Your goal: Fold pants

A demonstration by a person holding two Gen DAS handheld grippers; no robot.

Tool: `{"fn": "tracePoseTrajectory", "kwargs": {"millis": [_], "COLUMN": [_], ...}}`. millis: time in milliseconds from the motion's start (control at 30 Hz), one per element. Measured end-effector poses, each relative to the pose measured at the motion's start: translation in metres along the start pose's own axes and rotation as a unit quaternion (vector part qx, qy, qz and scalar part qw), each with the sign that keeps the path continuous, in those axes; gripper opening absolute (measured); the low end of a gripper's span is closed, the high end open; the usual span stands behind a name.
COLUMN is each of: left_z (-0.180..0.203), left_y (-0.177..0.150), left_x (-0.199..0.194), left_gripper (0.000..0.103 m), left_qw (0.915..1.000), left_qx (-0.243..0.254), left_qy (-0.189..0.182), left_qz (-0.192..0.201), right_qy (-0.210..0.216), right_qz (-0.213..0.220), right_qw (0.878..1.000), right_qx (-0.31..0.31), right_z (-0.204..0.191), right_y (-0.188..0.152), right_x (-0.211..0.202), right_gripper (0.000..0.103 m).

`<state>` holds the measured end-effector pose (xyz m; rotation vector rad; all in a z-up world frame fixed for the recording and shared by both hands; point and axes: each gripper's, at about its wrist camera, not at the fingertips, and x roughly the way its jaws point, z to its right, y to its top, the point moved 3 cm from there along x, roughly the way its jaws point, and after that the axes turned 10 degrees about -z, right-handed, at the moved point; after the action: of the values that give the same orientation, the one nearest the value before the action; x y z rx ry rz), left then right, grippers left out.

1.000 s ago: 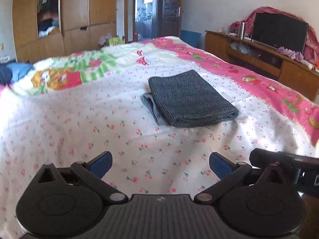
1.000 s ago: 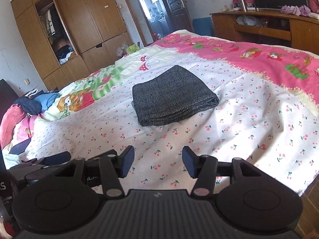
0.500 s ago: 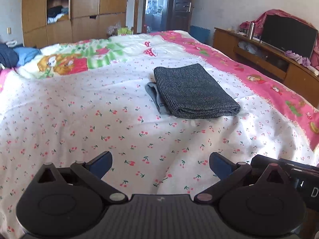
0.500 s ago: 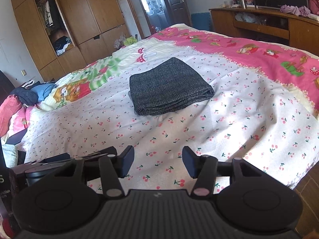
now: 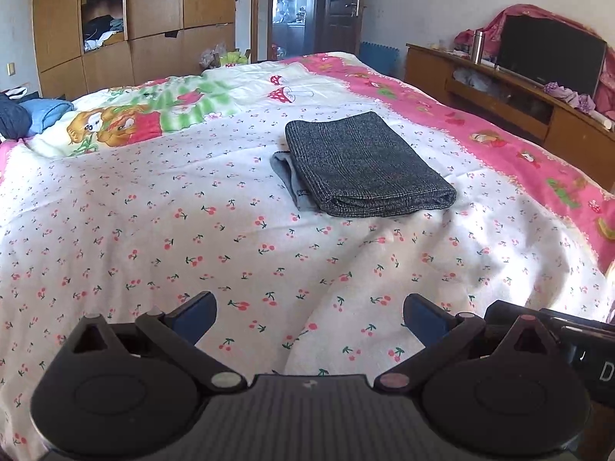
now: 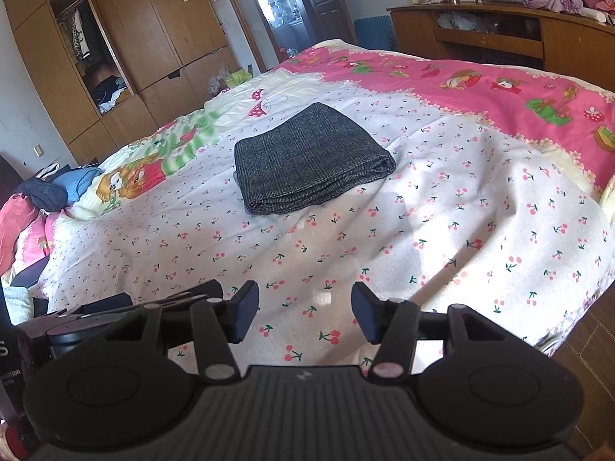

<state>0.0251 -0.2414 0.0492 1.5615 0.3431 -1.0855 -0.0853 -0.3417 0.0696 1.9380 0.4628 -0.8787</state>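
The folded pants (image 5: pixel 365 165) (image 6: pixel 311 159) lie flat mid-bed (image 5: pixel 192 230) (image 6: pixel 480 211), far from both grippers. The left gripper (image 5: pixel 309 313) and right gripper (image 6: pixel 304 313) hover apart, fingers spread, holding nothing.

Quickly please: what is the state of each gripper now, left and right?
Left gripper: open, holding nothing.
Right gripper: open, holding nothing.
The folded pants lie apart from both on the bed.
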Motion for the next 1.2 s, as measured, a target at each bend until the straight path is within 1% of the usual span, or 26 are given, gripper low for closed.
{"fn": "tracePoseTrajectory", "kwargs": {"millis": [800, 1067, 1200], "left_z": [0.0029, 0.0043, 0.0076], "left_y": [-0.0069, -0.0091, -0.0095], "left_x": [0.0028, 0.0027, 0.0008], "left_gripper": [0.103, 0.103, 0.103], "left_qw": [0.9999, 0.9999, 0.9999], "left_qx": [0.005, 0.005, 0.014], "left_qy": [-0.001, 0.001, 0.009], "left_qz": [-0.011, -0.009, -0.001], "right_qy": [-0.004, -0.003, -0.002], "right_qz": [-0.006, -0.008, -0.007], "right_qw": [1.0, 1.0, 1.0], "right_qx": [0.007, 0.01, 0.012], "right_z": [0.0036, 0.0066, 0.0082], "right_y": [-0.0061, -0.0077, -0.0093], "right_x": [0.0004, 0.0005, -0.001], "right_gripper": [0.055, 0.055, 0.055]}}
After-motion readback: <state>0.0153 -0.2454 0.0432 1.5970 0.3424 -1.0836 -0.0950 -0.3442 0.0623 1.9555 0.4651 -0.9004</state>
